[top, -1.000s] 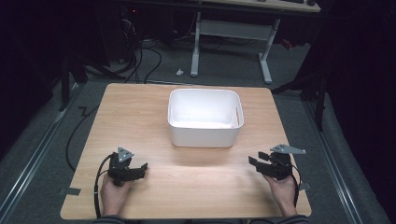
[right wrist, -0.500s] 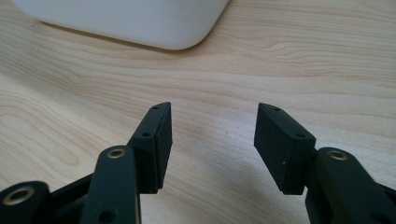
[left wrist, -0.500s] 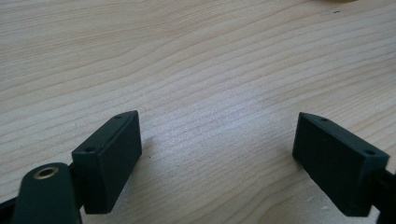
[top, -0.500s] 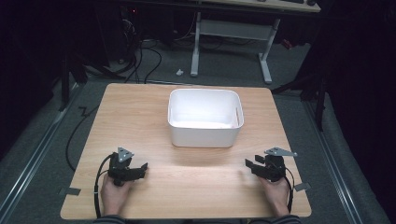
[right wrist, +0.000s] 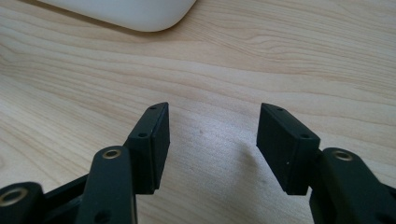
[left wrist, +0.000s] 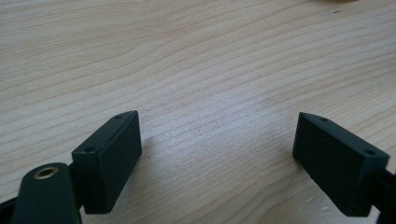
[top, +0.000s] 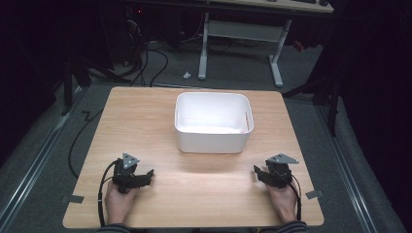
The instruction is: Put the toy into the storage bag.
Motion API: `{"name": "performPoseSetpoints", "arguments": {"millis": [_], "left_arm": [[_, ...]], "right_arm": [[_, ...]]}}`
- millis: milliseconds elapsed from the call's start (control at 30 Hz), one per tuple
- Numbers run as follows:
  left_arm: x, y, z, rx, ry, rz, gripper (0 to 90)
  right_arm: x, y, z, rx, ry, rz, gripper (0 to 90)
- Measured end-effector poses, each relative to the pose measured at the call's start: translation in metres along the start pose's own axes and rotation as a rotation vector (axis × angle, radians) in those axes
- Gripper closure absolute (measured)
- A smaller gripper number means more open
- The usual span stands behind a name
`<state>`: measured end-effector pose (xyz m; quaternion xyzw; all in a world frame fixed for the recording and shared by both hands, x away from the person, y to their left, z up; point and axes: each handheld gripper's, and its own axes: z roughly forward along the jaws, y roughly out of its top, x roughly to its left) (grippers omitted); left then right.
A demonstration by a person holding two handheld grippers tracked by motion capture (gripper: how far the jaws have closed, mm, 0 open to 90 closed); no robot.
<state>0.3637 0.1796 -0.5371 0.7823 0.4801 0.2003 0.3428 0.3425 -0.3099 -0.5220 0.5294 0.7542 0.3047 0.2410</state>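
Observation:
A white plastic bin (top: 212,121) stands in the middle of the wooden table (top: 145,116), and what lies in it I cannot make out. My left gripper (top: 145,176) rests low at the front left, jaws wide open over bare wood (left wrist: 219,135). At the front right my right gripper (top: 259,173) sits close to the tabletop. Its jaws have just been opening and stand open with nothing between them (right wrist: 212,135). A rounded corner of the bin (right wrist: 135,11) shows at the top of the right gripper view.
A person's hands hold both grippers from the table's front edge. Cables trail from each gripper. Beyond the table's far edge lie a desk frame (top: 243,43) and cables on the dark floor. Bare wood stretches between the grippers and in front of the bin.
My right gripper has sunk toward the tabletop and shifted slightly nearer the front edge, and its jaws have spread. The left gripper has kept still.

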Motion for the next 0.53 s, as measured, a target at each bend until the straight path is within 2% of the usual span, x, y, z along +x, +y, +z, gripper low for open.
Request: {"name": "performPoseSetpoints", "arguments": {"millis": [167,267,533], "left_arm": [[0.0,0.0,0.0,0.0,0.0,0.0,15.8],[-0.0001,0.0,0.0001,-0.001,0.001,-0.001,15.7],[-0.0001,0.0,0.0002,-0.001,0.002,-0.002,15.8]], "right_arm": [[0.0015,-0.0017,0.0051,0.005,-0.009,-0.014,39.5],[-0.0021,-0.0046,0.0073,-0.015,0.016,0.019,35.0],[-0.0022,-0.0047,0.0074,-0.013,0.017,0.015,34.2]]}}
